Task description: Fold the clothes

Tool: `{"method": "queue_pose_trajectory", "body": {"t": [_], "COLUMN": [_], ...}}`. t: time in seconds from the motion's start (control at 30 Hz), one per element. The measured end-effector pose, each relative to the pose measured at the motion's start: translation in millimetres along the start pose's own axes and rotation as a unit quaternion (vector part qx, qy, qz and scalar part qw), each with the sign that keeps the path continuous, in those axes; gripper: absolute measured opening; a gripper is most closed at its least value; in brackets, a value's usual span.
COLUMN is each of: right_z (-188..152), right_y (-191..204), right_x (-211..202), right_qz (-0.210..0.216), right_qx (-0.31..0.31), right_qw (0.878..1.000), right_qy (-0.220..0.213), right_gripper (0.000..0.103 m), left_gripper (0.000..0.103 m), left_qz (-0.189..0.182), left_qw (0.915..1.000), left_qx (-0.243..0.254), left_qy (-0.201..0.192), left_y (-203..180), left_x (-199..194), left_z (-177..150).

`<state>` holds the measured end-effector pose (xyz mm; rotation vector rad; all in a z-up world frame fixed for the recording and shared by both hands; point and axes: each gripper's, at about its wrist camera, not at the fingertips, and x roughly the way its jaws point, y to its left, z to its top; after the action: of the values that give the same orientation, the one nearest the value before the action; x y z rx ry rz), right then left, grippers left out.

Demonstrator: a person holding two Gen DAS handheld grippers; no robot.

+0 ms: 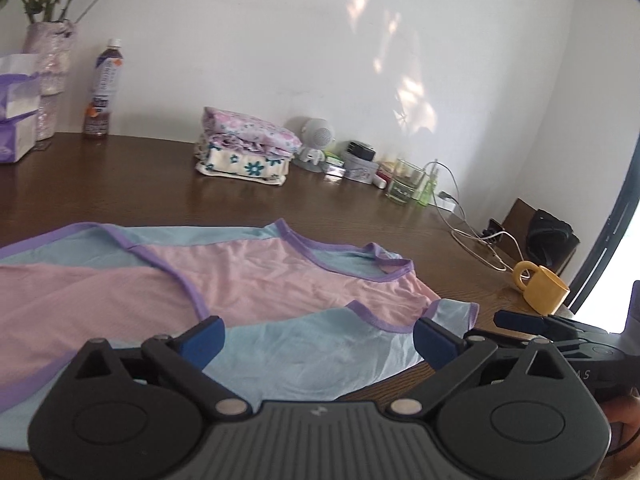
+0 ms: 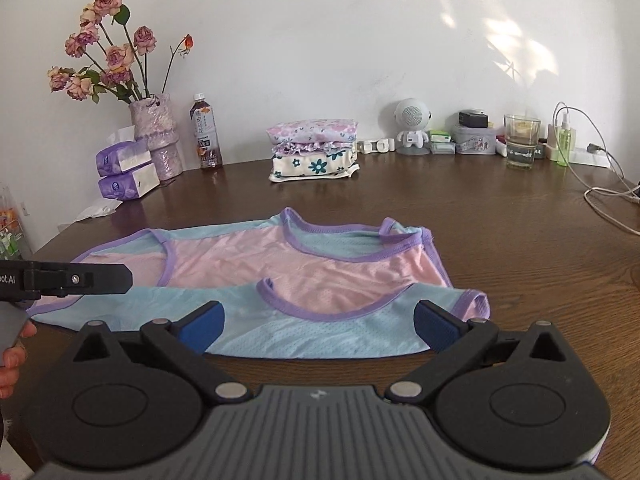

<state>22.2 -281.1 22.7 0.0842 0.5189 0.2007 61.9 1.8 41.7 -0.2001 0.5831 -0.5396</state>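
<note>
A pink and light-blue sleeveless top with purple trim point(image 1: 256, 280) point(image 2: 304, 280) lies spread flat on the brown wooden table point(image 2: 520, 248). My left gripper point(image 1: 318, 340) hovers open over the top's near blue edge, with nothing between its blue pads point(image 1: 204, 340). My right gripper point(image 2: 318, 328) is open too, just above the near blue hem. In the left wrist view the right gripper point(image 1: 520, 320) shows at the right edge. In the right wrist view the left gripper point(image 2: 80, 278) reaches in from the left, held by a hand point(image 2: 12, 356).
A stack of folded floral clothes point(image 2: 314, 150) sits at the back by the wall. Also there: a vase of roses point(image 2: 154, 128), tissue packs point(image 2: 126, 172), a bottle point(image 2: 208, 136), a robot-shaped speaker point(image 2: 412, 126), a glass point(image 2: 520, 144), cables point(image 2: 608, 188). A yellow mug point(image 1: 540, 286) stands at the right.
</note>
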Motion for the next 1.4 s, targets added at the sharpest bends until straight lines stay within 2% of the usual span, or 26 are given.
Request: {"method": "queue_pose_trajectory", "body": {"t": [0.33,0.9,1.4], "right_z": [-10,-17,-20], "right_y": [21,41,56], "right_x": [-4,-12,-18], "right_qz": [0.017,0.030,0.046], "right_qx": [-0.006,-0.002,0.019], "right_qw": [1.000,0.999,0.999], "right_qy": [0.009,0.012,0.014], "right_gripper": [0.103,0.103,0.103], "left_gripper": [0.103,0.103,0.103], "left_qz": [0.037,0.058,0.074], "left_qw": [0.9991,0.9980,0.9961], "left_qx": [-0.016,-0.007,-0.030], "left_qy": [-0.015,-0.025,-0.040], "left_y": [10,14,28], "left_x": [-29,-58,-83], "left_z": [-14,-27,-34]}}
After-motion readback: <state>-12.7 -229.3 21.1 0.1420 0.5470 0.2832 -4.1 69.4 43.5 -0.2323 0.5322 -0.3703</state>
